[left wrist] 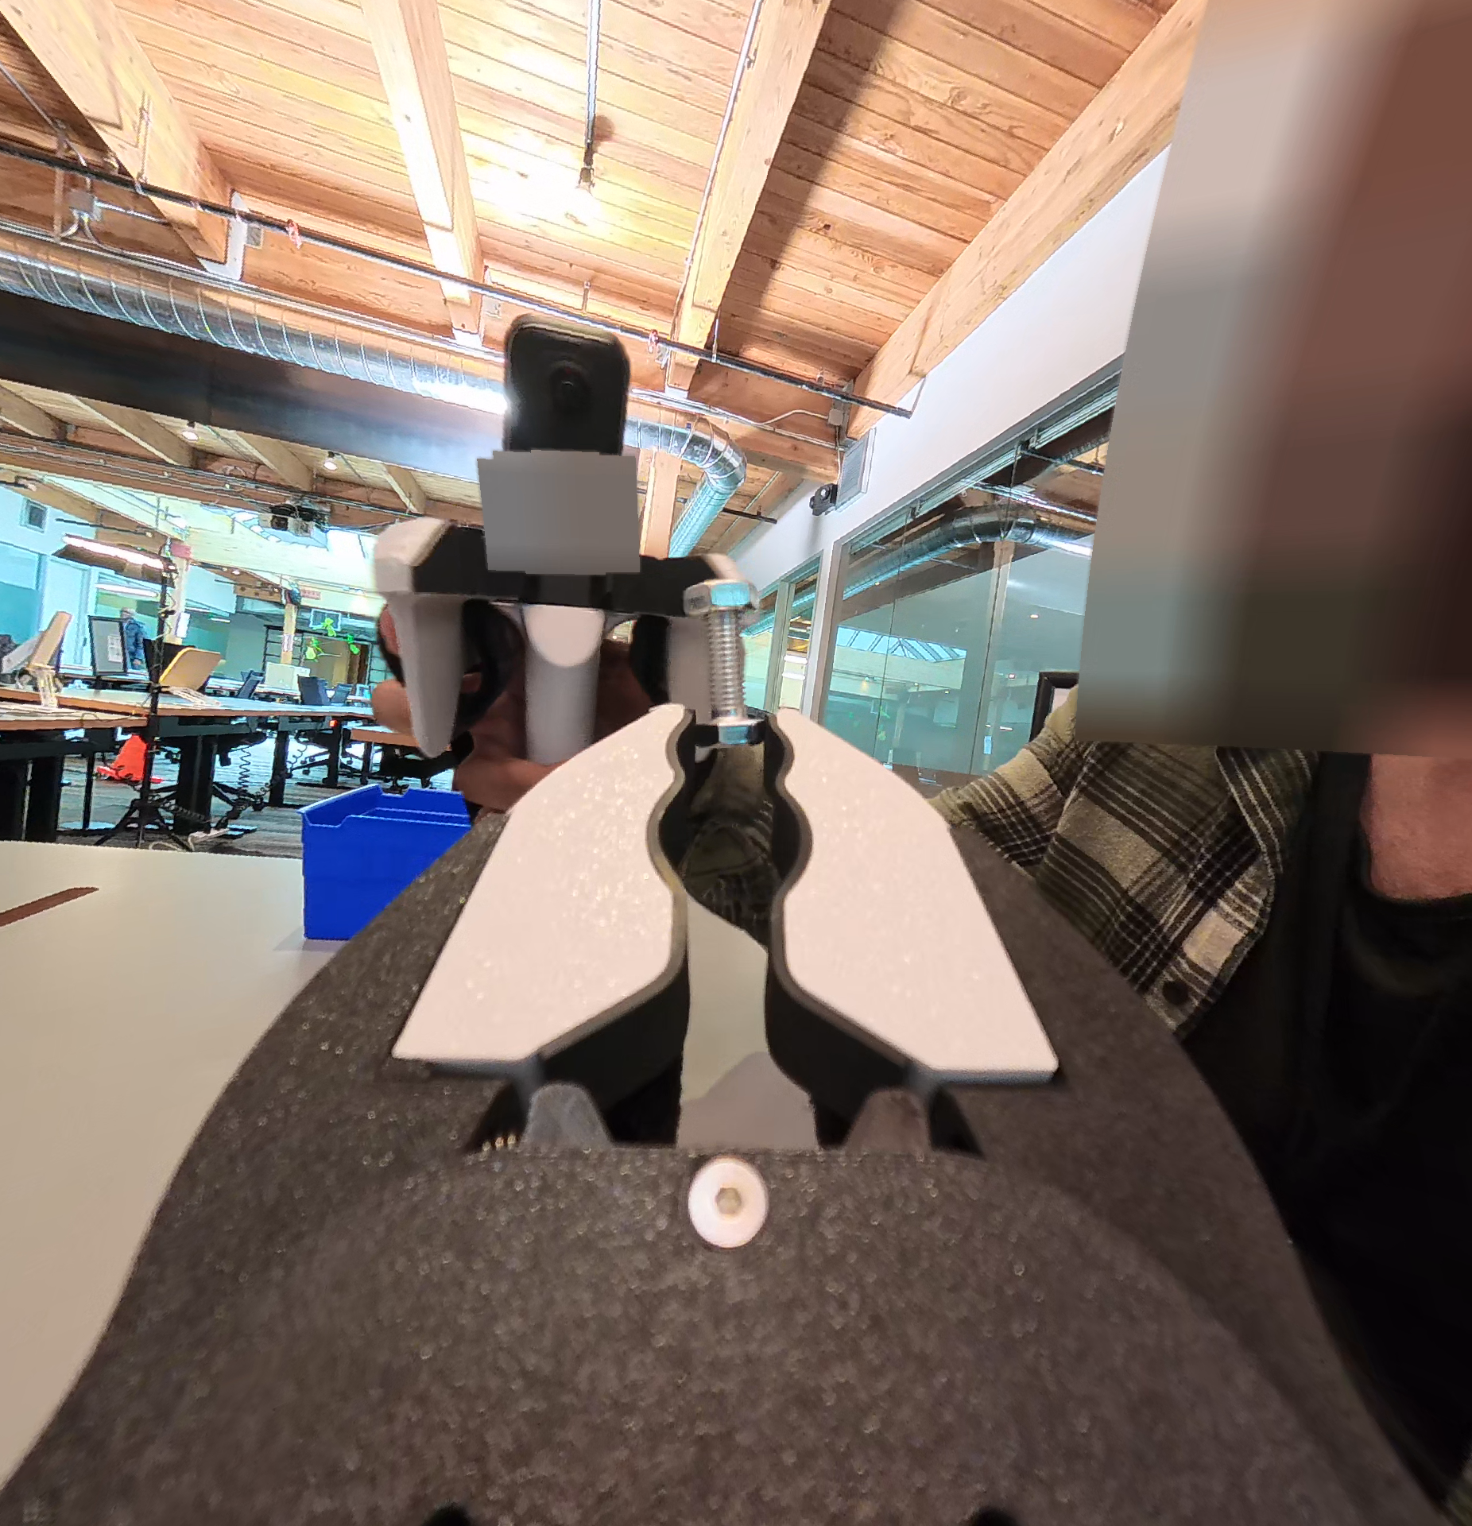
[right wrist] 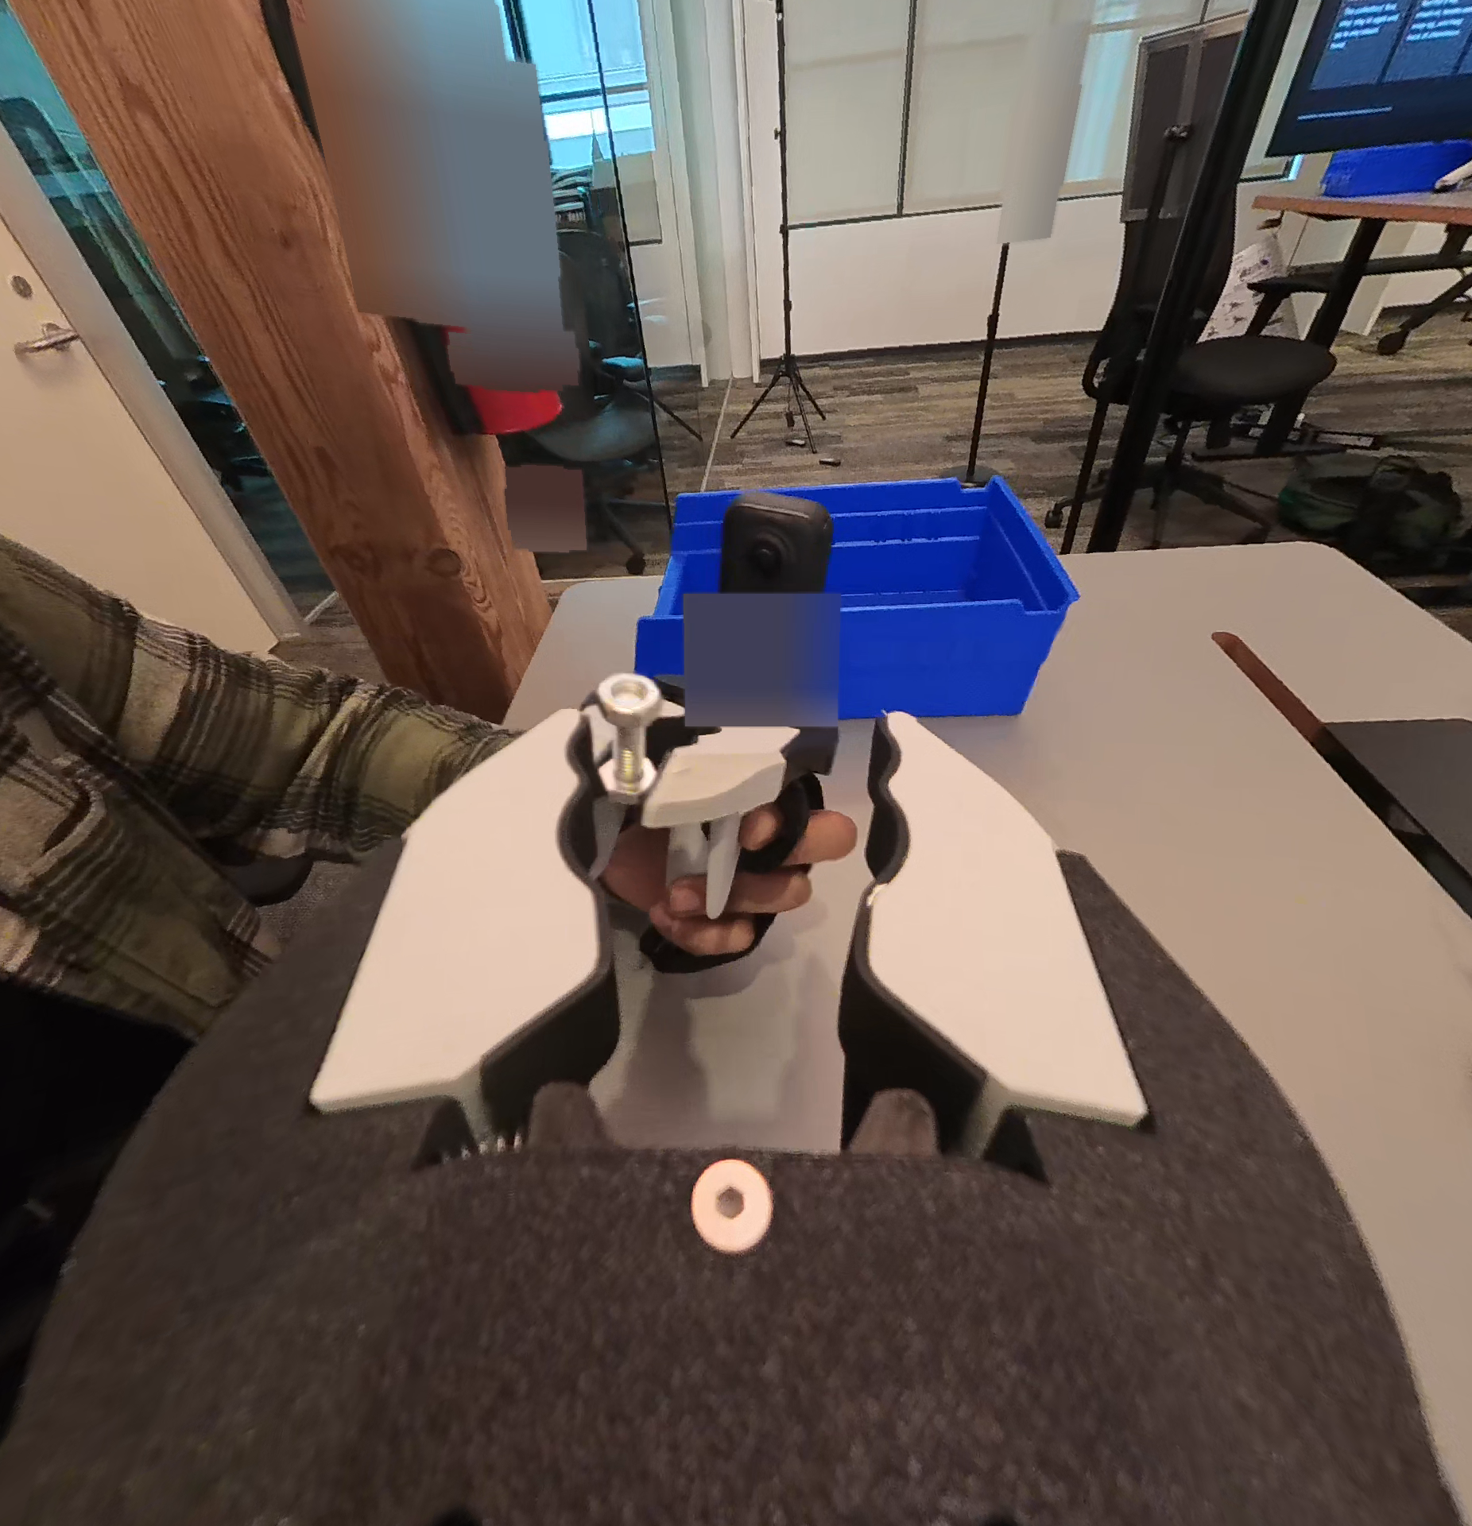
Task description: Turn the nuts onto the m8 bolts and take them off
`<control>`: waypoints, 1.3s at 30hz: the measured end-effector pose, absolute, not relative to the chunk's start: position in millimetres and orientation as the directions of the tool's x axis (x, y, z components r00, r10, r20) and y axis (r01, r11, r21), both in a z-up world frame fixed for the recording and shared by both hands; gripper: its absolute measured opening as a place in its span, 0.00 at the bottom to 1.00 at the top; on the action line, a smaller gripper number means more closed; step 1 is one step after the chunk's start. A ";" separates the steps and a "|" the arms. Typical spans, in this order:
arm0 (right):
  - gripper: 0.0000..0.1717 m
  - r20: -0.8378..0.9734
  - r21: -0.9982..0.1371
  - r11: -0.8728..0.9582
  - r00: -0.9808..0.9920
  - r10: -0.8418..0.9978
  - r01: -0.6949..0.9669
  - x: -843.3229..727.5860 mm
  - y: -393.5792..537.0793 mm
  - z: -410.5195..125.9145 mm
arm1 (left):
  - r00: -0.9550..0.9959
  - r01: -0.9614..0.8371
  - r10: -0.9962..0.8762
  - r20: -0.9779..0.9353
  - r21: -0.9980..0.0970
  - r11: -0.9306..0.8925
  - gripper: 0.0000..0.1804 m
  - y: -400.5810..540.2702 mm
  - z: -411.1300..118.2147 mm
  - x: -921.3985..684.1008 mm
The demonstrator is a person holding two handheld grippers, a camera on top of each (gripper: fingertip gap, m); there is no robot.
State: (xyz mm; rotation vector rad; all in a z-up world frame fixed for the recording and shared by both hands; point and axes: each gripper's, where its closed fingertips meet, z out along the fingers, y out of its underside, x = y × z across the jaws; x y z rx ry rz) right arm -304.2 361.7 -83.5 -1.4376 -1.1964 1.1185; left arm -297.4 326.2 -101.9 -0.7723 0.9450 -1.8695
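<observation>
My left gripper (left wrist: 734,731) is pinching the nut (left wrist: 737,732) right at its fingertips, one pad on either side of the hex, and the bolt (left wrist: 723,656) stands straight up out of it, threaded shank bare for most of its length and the head on top. The nut sits only on the low end of the thread, so I judge this is either the start of running it on or the last turns of taking it off; I cannot tell which from here. Just beyond those fingertips my right gripper (right wrist: 733,743) faces me with its fingers spread wide; its left finger (right wrist: 501,867) lies just beside the bolt while the other is well apart, so nothing is clamped there. I read this as a regrip between turns. The next move calls for bringing the spread fingers level with the bolt head, centring them on its flats, closing squarely, then twisting about the shank's axis while my left stays firm on the nut. A skewed bite could cock the thread or knock the nut from its narrow seat. Farther past both tips the blue bin (right wrist: 947,652) rests on the grey table (right wrist: 1212,826).
</observation>
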 end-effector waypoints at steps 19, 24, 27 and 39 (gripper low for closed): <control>0.09 -0.091 -0.974 -0.082 -0.034 0.995 0.213 -319.3 332.0 -86.2 | -0.436 0.408 -0.891 0.128 -0.854 -0.323 0.08 322.4 -103.1 -295.9; 0.09 -0.068 -0.976 -0.037 -0.137 0.988 0.216 -316.4 323.0 -86.5 | -0.491 0.384 -0.862 0.124 -0.858 -0.341 0.08 314.2 -103.7 -294.5; 0.09 -0.060 -0.976 -0.015 -0.202 0.978 0.216 -316.0 317.4 -87.4 | -0.523 0.363 -0.844 0.123 -0.863 -0.350 0.08 310.1 -105.1 -292.8; 0.38 -0.059 -0.983 -0.069 0.063 0.996 0.171 -307.2 356.8 -83.2 | -0.497 0.392 -0.860 0.120 -0.853 -0.345 0.08 315.9 -103.5 -296.7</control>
